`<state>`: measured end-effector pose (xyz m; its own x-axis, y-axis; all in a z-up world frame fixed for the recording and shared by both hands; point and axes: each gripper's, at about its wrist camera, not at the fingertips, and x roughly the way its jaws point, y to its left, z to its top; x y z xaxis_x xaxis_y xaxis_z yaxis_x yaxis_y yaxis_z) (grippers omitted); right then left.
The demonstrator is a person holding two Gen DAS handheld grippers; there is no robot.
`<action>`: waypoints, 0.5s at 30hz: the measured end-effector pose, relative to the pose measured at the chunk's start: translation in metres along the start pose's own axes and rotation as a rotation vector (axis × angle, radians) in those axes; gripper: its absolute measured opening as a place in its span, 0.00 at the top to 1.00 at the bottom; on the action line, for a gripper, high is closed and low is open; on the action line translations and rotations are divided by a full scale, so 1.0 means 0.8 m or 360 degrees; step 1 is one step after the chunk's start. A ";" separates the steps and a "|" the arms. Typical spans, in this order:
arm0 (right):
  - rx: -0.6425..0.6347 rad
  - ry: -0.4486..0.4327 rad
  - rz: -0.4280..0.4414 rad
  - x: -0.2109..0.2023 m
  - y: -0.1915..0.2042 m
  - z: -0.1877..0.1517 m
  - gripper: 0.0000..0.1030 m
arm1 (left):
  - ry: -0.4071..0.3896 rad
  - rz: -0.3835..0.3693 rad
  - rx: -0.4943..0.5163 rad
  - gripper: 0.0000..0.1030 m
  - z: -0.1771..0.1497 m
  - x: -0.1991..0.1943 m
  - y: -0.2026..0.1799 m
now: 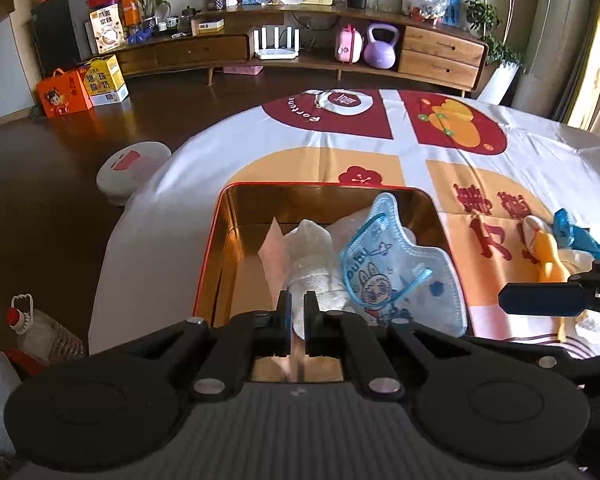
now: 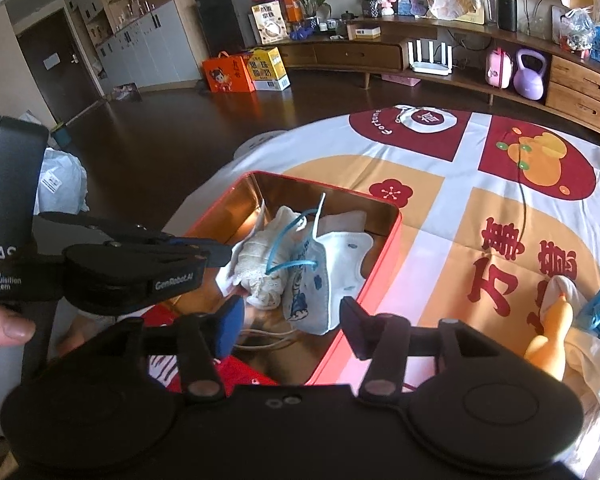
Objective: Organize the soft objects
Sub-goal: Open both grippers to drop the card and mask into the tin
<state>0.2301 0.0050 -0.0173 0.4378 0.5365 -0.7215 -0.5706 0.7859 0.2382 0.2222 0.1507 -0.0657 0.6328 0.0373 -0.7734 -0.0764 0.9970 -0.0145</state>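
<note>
From the left wrist view, the left claw (image 1: pixel 298 308) hangs over the near end of an open red tin (image 1: pixel 224 248) with a golden inside, which sits on a table under a printed cloth (image 1: pixel 412 152). Its two fingers stand almost together, and a strip of white fabric shows in the narrow slit between them; whether they pinch it I cannot tell. In the tin lie a rolled white cloth (image 1: pixel 314 252), a pinkish sheet (image 1: pixel 272 252) and a child's face mask (image 1: pixel 400 264) with blue ear loops and a rabbit print. To the right of the tin, on the cloth, lie an orange and white plush toy (image 1: pixel 548 252) and a blue soft item (image 1: pixel 572 232). One finger of the right claw (image 1: pixel 540 299) reaches in from the right edge.

From the right wrist view, the right claw (image 2: pixel 294 320) has its fingers well apart with nothing clamped, hovering above the tin (image 2: pixel 380 264) near the mask (image 2: pixel 312 280). The left claw (image 2: pixel 216 254) enters from the left, closed, by the rolled cloth (image 2: pixel 260 264). The plush toy (image 2: pixel 552 328) lies at the right.
</note>
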 end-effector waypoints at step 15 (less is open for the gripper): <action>-0.0011 -0.0156 0.0008 -0.075 -0.005 -0.023 0.30 | -0.0082 -0.0089 -0.0038 0.95 -0.012 -0.053 -0.027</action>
<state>0.1936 -0.0358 0.0129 0.5004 0.5684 -0.6531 -0.5779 0.7810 0.2370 0.1894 0.1270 -0.0387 0.6755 -0.0145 -0.7372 -0.0575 0.9957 -0.0723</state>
